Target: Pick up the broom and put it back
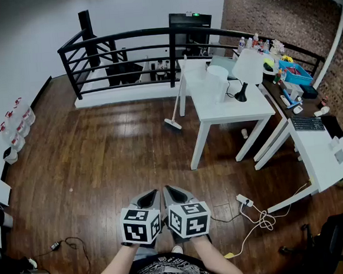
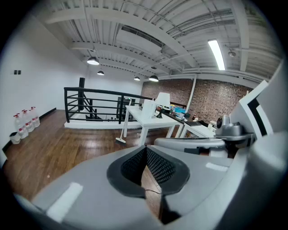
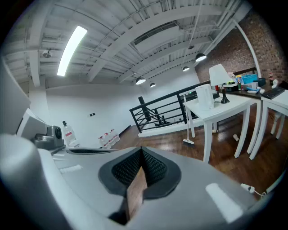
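Note:
A white broom [image 1: 175, 108] stands far ahead, its head on the wooden floor and its handle leaning on the near-left corner of a white table [image 1: 228, 110]. It also shows small in the left gripper view as the broom [image 2: 122, 131] and in the right gripper view as the broom [image 3: 186, 129]. My left gripper [image 1: 154, 194] and right gripper [image 1: 170, 190] hang side by side close to my body, well short of the broom. Both are shut with nothing between the jaws, as the left gripper [image 2: 145, 148] and right gripper [image 3: 141, 150] show in their own views.
A black railing [image 1: 123, 51] fences the far side. A lamp [image 1: 246, 71] and clutter sit on the tables at right. Spray bottles [image 1: 14, 125] line the left wall. A power strip [image 1: 244, 200] with cables lies on the floor at right.

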A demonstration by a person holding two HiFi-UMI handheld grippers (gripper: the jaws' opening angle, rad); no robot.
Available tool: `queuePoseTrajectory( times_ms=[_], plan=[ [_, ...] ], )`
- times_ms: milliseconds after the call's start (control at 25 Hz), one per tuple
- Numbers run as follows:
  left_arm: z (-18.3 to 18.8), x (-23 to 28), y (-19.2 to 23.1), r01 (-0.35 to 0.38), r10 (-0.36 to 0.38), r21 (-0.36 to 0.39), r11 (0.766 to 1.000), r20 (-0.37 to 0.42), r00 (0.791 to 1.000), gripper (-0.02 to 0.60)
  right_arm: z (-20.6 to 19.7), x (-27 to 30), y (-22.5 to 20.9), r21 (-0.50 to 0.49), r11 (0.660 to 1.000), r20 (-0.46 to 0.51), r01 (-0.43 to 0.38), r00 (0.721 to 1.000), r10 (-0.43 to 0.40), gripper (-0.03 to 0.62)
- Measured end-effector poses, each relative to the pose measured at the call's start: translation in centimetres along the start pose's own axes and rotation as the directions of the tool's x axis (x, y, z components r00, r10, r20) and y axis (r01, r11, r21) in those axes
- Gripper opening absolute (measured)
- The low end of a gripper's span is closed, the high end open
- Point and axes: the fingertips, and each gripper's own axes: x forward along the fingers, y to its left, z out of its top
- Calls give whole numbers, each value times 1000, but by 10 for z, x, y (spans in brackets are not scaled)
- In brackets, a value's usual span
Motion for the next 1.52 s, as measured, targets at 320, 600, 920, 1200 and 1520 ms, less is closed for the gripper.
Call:
queuePoseTrajectory(
  times_ms=[320,600,920,1200,1520],
  plan=[
    [19,32,31,-20,20,-16,1000,16,1000,5,15,37,-15,-16,1000,11,4,1000,-4,1],
    [55,84,78,22,-22,-20,1000,23,999,5,48,105,-28,-31,999,12,34,999,-34,1],
    [108,130,137,80,-80,0,997,9,997,5,94,183,-33,-22,996,12,90,996,-90,1],
    [145,151,197,110,-109,-2,994,22,994,5,119,245,-19,-16,993,11,116,993,-116,1],
    [165,173,233,125,-125,-16,992,31,992,5,130,285,-29,13,989,8,148,989,-148,1]
  ],
)
